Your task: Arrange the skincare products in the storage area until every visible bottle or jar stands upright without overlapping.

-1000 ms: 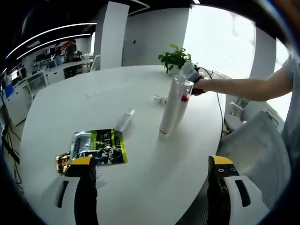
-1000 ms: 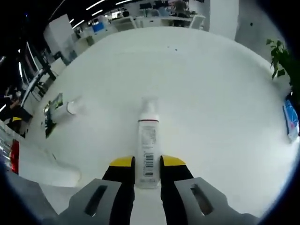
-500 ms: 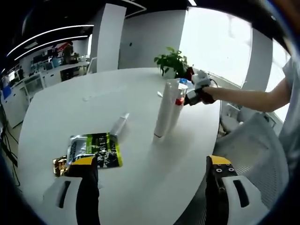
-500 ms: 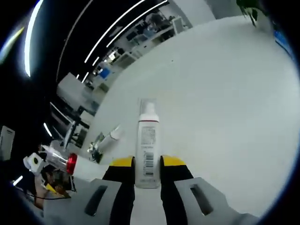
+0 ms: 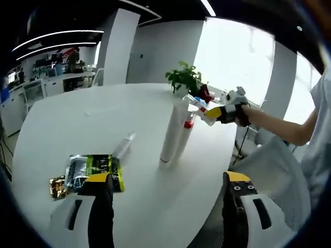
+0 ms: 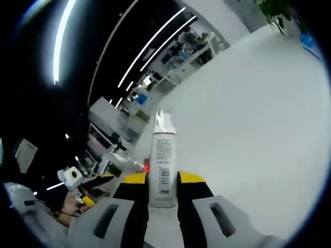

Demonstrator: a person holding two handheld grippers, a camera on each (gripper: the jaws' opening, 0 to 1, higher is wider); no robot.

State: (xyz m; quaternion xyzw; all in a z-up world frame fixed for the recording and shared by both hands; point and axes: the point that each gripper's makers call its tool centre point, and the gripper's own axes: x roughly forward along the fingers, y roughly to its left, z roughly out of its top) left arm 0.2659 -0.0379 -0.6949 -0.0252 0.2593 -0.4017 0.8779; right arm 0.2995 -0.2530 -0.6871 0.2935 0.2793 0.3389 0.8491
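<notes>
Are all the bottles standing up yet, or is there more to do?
Not yet. Two tall bottles already stand on the white table. The right gripper is carrying a white pump bottle in the air. A small tube lies flat beside a foil pouch, waiting.

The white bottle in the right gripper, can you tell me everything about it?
The white bottle is slim and looks like plastic, with a clear cap on top, a thin red band below the neck, small print and a barcode on its side. The right gripper is shut on its lower body, one yellow-tipped jaw on each side. In the left gripper view it is held in the air, tilted, beside two tall upright bottles on the white table.
</notes>
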